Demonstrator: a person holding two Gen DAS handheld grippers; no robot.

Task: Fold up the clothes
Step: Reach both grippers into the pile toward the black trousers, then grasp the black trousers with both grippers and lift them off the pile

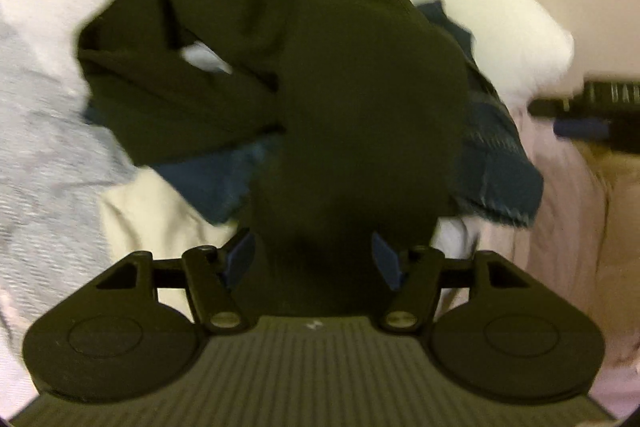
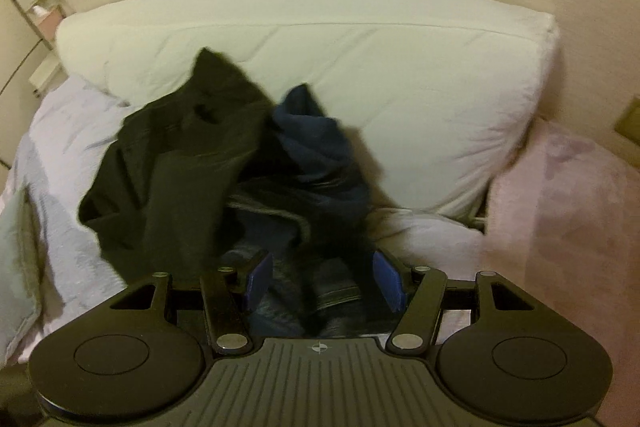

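Left gripper (image 1: 314,259) jaws look wide, black garment (image 1: 360,115) bunched between; clamped or not, can't tell. Right gripper (image 2: 320,283) jaws apart, blue garment (image 2: 316,151) between, unpinched. Both crumpled, unfolded, bed (image 2: 560,227) centre, pillow (image 2: 400,75) at 12 o'clock. Lifted probably to separate them.

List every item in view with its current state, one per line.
Black garment: crumpled, unfolded, bunched between the left gripper's fingers.
Blue garment: crumpled, unfolded, beside the black one.
White pillow: propped behind the clothes.
Left gripper: jaws around black cloth.
Right gripper: jaws apart, cloth between.
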